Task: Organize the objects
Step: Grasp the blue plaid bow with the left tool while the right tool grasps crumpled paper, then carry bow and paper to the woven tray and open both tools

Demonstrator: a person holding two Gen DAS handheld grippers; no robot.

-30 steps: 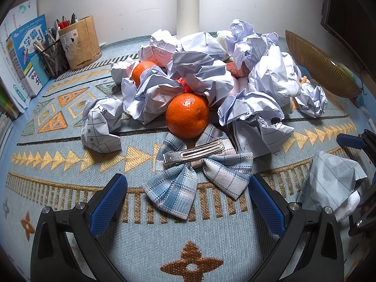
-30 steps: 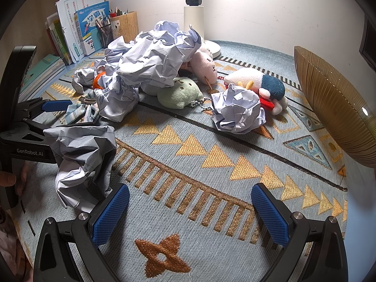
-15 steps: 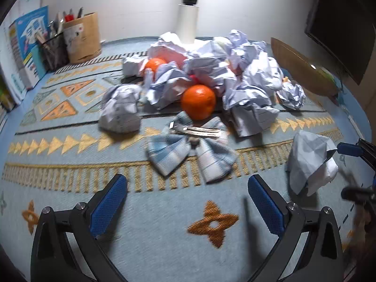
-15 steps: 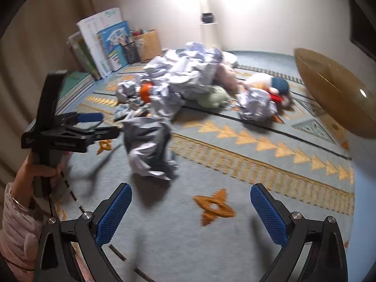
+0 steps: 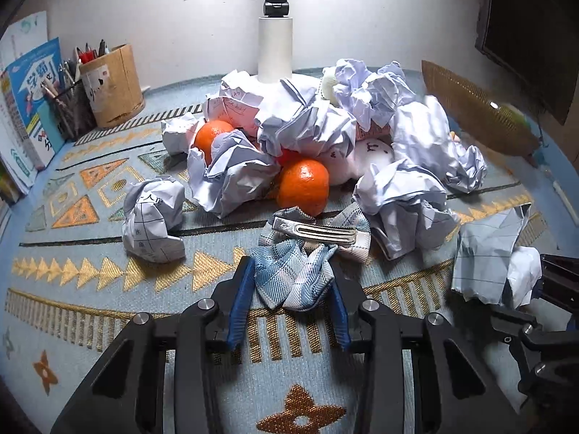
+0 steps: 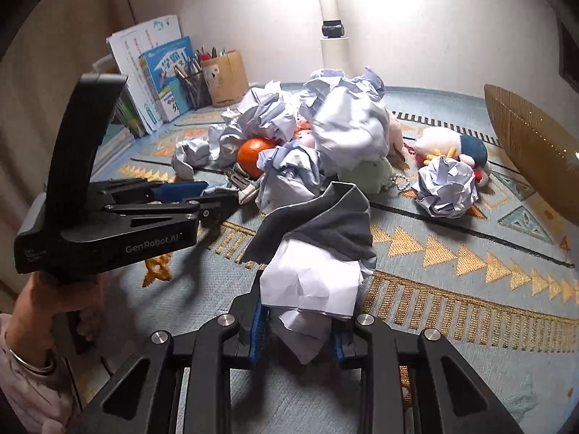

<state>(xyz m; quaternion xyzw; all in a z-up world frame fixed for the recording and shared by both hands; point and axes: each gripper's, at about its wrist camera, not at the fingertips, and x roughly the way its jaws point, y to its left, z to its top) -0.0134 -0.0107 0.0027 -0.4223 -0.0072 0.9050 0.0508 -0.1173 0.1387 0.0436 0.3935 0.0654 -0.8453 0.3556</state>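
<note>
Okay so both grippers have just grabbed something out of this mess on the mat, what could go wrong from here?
1. The left gripper, whose jaws have just been closing, pinches only one lobe of the plaid bow; its metal clip may drag or slip free.
2. The orange sits right behind the bow and might roll when it lifts.
3. The right gripper holds loose crumpled paper, which could tear or slide out.

Both grippers changed from wide open to clamped

We note that the left gripper (image 5: 289,300) has just been closing, its blue pads now pressing the plaid bow (image 5: 295,275), which a second ago lay flat and free ahead of it; the right gripper (image 6: 296,329) has likewise just been closing, now clamping the crumpled paper (image 6: 315,253), previously loose on the mat (image 6: 452,282).
</note>
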